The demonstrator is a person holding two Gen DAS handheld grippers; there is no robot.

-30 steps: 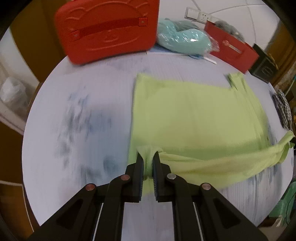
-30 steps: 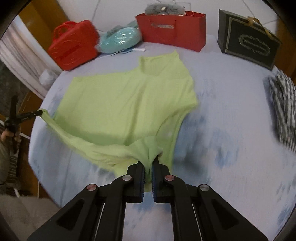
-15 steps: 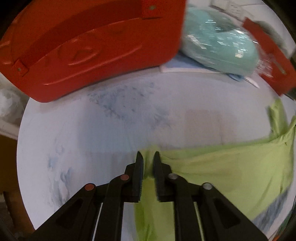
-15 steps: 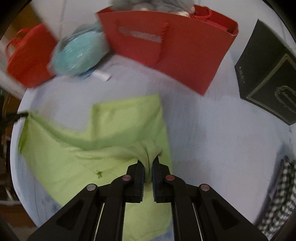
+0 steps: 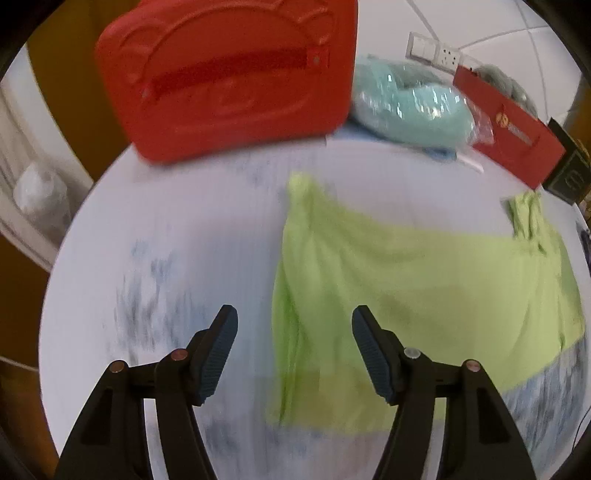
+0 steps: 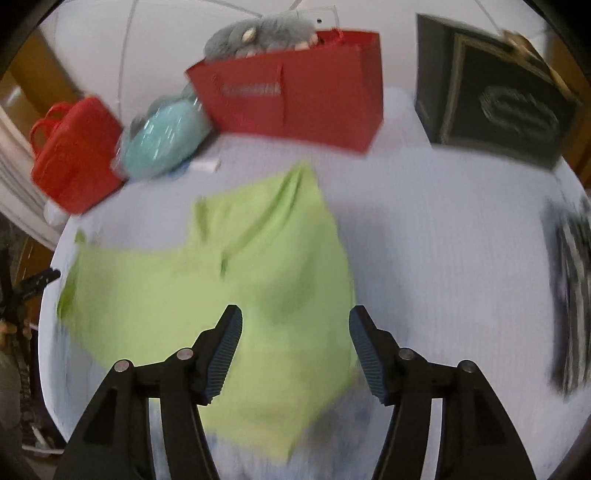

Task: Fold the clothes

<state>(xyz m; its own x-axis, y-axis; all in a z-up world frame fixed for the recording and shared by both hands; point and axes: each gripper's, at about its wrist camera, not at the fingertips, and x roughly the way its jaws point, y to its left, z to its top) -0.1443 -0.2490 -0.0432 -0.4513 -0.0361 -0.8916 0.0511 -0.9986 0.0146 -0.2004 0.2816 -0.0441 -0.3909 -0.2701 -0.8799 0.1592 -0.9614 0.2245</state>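
Lime soft garment [image 5: 424, 284] folded flat; left tool [image 5: 294, 325], right tool [image 6: 295, 323] spread, empty.

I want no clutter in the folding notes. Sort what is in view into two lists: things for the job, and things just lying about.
For the job:
green shirt
left gripper, open
right gripper, open

Lying about:
red case
teal bundle in plastic
red paper bag
grey plush toy
black box
checked cloth
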